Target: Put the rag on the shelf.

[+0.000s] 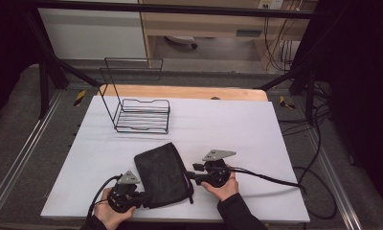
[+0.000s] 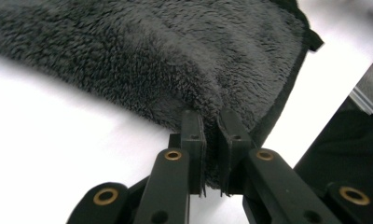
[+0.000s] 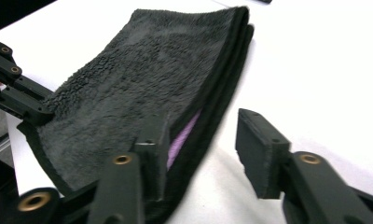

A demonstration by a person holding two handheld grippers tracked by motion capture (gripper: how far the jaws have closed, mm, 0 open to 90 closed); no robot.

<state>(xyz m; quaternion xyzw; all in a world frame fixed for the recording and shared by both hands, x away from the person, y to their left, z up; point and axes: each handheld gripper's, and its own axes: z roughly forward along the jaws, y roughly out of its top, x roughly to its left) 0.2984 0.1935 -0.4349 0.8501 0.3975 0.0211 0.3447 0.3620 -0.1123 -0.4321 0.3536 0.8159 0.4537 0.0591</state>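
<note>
Folded dark towel is lying on the near table, long axis running away; left gripper is pinching its near-left corner, right gripper is gaping beside its right edge.

A dark grey towel of fluffy, matt terry cloth lies folded on a smooth white matt surface — a bare wood edge at its far side. Behind it stands a thin black wire rack — metal. The hand-held gripper looks matt black plastic with brass-coloured rivets.
</note>
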